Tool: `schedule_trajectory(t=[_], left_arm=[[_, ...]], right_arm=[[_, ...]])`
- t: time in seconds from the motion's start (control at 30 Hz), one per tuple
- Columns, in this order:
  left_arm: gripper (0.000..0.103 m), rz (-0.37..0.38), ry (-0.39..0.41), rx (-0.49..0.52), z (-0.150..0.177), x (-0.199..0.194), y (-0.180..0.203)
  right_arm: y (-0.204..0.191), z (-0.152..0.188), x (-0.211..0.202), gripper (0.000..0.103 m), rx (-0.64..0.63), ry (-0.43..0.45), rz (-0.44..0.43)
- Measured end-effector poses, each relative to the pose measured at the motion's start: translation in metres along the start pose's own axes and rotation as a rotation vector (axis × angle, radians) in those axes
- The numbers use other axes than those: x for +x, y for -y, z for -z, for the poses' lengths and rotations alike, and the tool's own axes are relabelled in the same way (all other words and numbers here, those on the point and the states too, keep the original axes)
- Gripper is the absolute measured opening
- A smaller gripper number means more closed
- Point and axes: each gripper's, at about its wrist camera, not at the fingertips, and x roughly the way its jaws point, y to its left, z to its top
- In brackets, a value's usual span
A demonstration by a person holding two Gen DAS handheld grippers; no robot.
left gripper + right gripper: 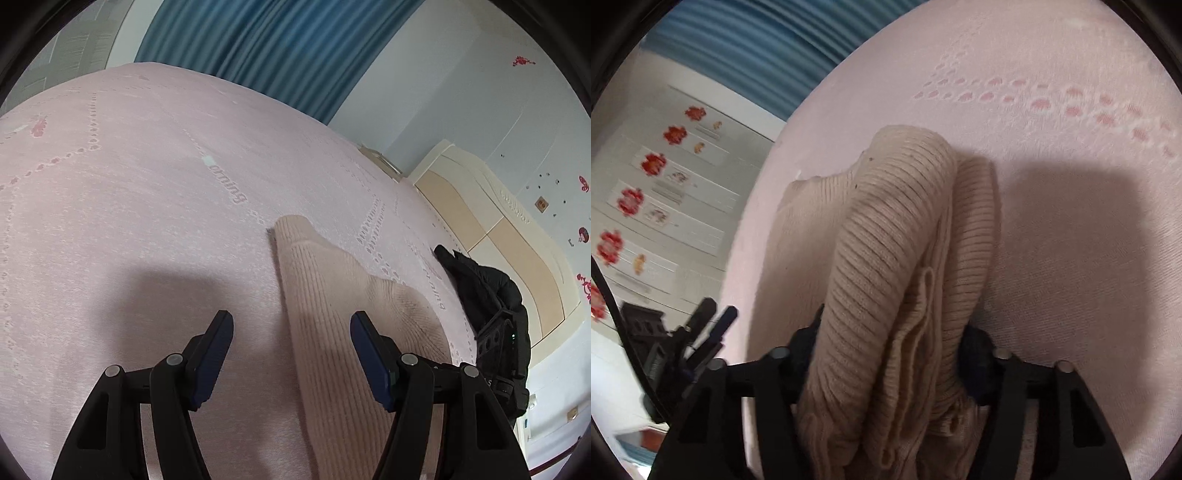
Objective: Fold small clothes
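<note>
Garment: one beige ribbed-knit sweater (332, 295), lying on the pink bed sheet (129, 203). In the left wrist view, a narrow rib-knit portion extends across the sheet away from the camera, ending in a rounded edge. In the right wrist view, the sweater (886, 277) is bunched into thick rolled folds, raised above the sheet.

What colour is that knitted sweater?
Beige, ribbed knit sweater; clearest in the right wrist view.
</note>
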Motion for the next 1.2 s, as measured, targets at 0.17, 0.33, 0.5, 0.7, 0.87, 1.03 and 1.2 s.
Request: schedule_trajectory(t=[0.17,0.33,0.5,0.7,0.87,1.03,1.2], left_arm=[[0.064,-0.008,0.03,-0.033,-0.002,-0.012,-0.017],[0.064,0.009,0.038,-0.075,-0.007,-0.026,-0.036],[0.064,0.003,0.086,-0.091,-0.014,-0.049,-0.048],[0.064,0.018,0.152,-0.13,-0.015,-0.076,-0.066],[0.064,0.026,0.187,-0.201,-0.018,-0.091,-0.092],[0.064,0.04,0.172,-0.245,-0.019,-0.09,-0.11],[0.064,0.036,0.139,-0.211,-0.018,-0.079,-0.103]], right_arm=[[-0.004,0.01,-0.016,0.039,-0.003,0.057,-0.07],[-0.039,0.023,-0.048,0.037,-0.011,0.146,-0.164],[-0.091,0.018,-0.065,0.037,-0.03,0.17,-0.077],[-0.17,0.018,-0.065,0.037,-0.138,0.189,0.042],[-0.202,0.023,-0.051,0.037,-0.123,0.174,-0.086],[-0.162,0.023,-0.01,0.039,-0.016,0.105,-0.234],[-0.1,0.024,0.038,0.045,-0.013,0.005,0.067]])
